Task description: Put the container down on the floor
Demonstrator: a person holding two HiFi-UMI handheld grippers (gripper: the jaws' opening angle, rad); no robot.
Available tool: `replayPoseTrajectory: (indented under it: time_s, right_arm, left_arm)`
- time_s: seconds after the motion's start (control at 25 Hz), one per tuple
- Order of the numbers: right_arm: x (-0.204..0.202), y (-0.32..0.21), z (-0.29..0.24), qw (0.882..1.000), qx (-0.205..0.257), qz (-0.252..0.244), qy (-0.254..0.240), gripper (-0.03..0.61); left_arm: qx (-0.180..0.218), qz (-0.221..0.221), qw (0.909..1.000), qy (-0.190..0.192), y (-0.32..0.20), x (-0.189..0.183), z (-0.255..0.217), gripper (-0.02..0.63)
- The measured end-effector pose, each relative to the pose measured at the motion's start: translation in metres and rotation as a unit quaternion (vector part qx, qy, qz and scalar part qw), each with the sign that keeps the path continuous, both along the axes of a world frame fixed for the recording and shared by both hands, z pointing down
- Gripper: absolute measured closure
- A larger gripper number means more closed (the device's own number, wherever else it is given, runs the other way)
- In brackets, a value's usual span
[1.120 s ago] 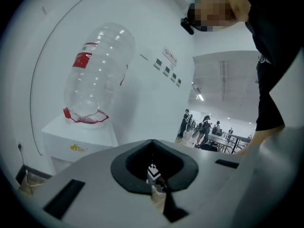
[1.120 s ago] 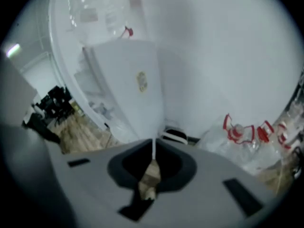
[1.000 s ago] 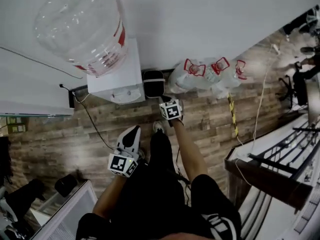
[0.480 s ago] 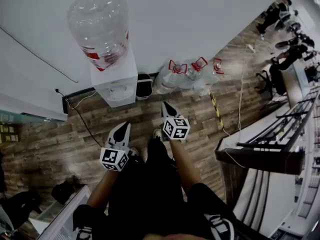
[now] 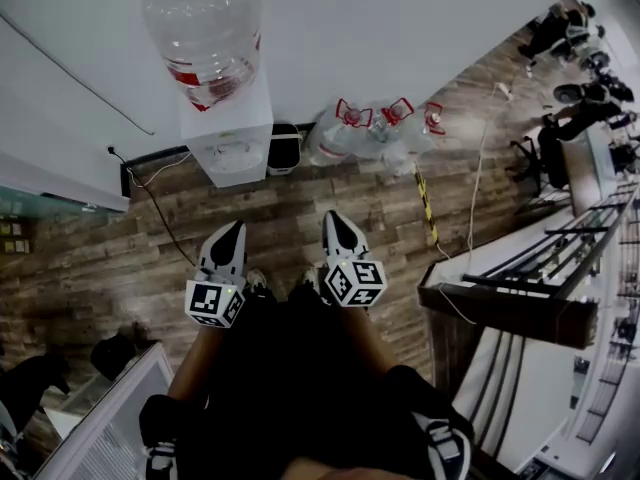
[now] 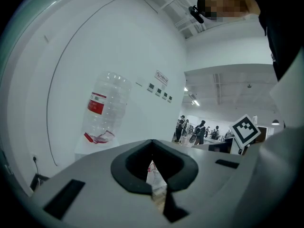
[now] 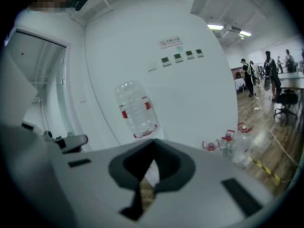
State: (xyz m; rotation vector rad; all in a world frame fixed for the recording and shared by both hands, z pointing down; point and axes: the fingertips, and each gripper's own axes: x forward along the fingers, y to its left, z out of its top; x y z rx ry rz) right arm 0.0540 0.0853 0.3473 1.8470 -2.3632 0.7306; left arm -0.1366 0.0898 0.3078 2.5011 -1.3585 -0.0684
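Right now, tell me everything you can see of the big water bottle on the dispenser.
The water bottle is a large clear plastic jug with ribbed sides and a red label band round it. It stands upside down, with its neck set into the top of the white dispenser, close to the white wall. It looks empty, though I can't be sure. Nothing else touches it.

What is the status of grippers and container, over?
Left gripper shut, empty. Right gripper shut, empty. Jugs on floor by wall, ungripped. Black bin beside them.

White left tool (image 5: 232, 228) and right tool (image 5: 331, 217) carry black-and-white marker cubes (image 5: 354, 282).
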Motion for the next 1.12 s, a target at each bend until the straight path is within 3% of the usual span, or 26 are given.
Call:
replayPoseTrajectory:
  time_s: [0.52,1.12]
  right_arm:
    - [0.023,0.030,-0.004,0.999,0.004,-0.037,0.001,0.546]
    - [0.038,0.029,-0.006,0.999,0.012,-0.045,-0.003,0.546]
  left_arm:
    - [0.008,-0.015,0.9999,-0.003,0.017,0.042,-0.002,0.583]
    - [0.017,-0.018,0.9996,-0.012,0.016,0.059,-0.006,0.583]
